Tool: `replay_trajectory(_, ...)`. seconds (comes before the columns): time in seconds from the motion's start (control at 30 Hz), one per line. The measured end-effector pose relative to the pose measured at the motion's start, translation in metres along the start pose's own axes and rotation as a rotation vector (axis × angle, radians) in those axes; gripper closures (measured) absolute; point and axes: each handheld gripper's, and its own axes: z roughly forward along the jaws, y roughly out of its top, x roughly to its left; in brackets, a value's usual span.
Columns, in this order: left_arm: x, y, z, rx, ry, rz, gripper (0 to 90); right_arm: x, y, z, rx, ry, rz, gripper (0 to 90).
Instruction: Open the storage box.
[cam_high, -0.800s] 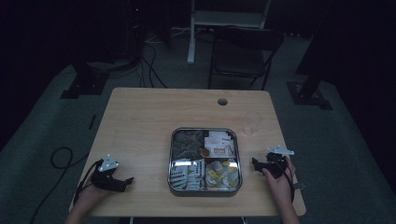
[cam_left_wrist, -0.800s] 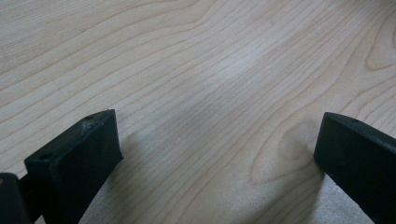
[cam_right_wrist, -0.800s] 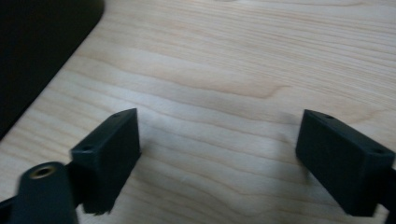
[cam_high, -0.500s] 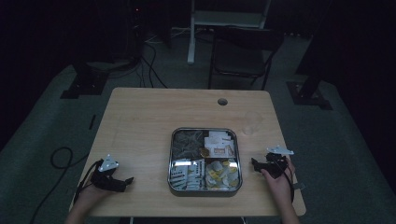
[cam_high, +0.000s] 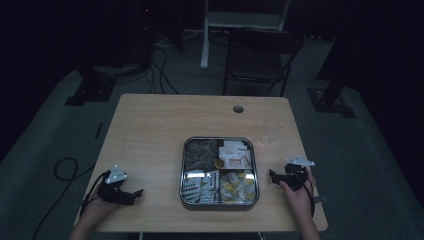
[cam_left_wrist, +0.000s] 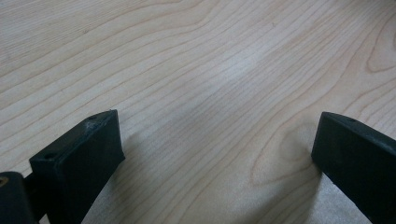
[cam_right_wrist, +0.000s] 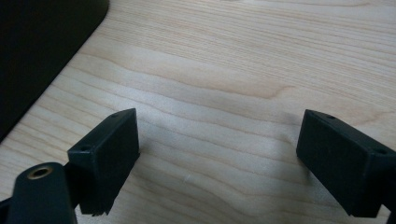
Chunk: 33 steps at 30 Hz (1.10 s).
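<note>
Both tongs, left (cam_high: 134, 192) and right (cam_high: 272, 175), rest released beside the tray (cam_high: 219, 202); its packets (cam_high: 235, 184) look light, crinkly — pinch an edge.

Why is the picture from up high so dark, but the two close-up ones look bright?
High view: dim, the room behind nearly black, the tray and clear cup hard to make out. Left gripper view: bright wood, a pale sheen mid-frame, the table sharp. Right gripper view: bright too, soft shadows under the open jaws on the table.
</note>
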Motion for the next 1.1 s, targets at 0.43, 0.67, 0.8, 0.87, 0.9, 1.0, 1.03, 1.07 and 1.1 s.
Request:
replay_trajectory(0.43,-0.013,0.022,0.008,-0.008,-0.04,0.05,2.5,0.0,0.0,0.0,0.0,0.0,0.0,12.7)
replay_trajectory(0.67,-0.021,0.033,0.007,-0.036,-0.078,0.071,2.5,0.0,0.0,0.0,0.0,0.0,0.0,12.7)
replay_trajectory(0.8,-0.028,0.043,0.008,-0.053,-0.099,0.09,2.4,0.0,0.0,0.0,0.0,0.0,0.0,12.7)
replay_trajectory(0.87,-0.031,0.049,0.007,-0.062,-0.105,0.099,2.5,0.0,0.0,0.0,0.0,0.0,0.0,12.7)
replay_trajectory(0.9,-0.032,0.051,0.007,-0.066,-0.11,0.107,2.5,0.0,0.0,0.0,0.0,0.0,0.0,12.7)
replay_trajectory(1.0,-0.036,0.058,0.008,-0.068,-0.126,0.124,2.5,0.0,0.0,0.0,0.0,0.0,0.0,12.7)
replay_trajectory(1.03,-0.037,0.059,0.008,-0.07,-0.13,0.125,2.5,0.0,0.0,0.0,0.0,0.0,0.0,12.7)
replay_trajectory(1.07,-0.038,0.061,0.008,-0.074,-0.139,0.127,2.5,0.0,0.0,0.0,0.0,0.0,0.0,12.7)
replay_trajectory(1.1,-0.039,0.063,0.008,-0.08,-0.148,0.127,2.5,0.0,0.0,0.0,0.0,0.0,0.0,12.7)
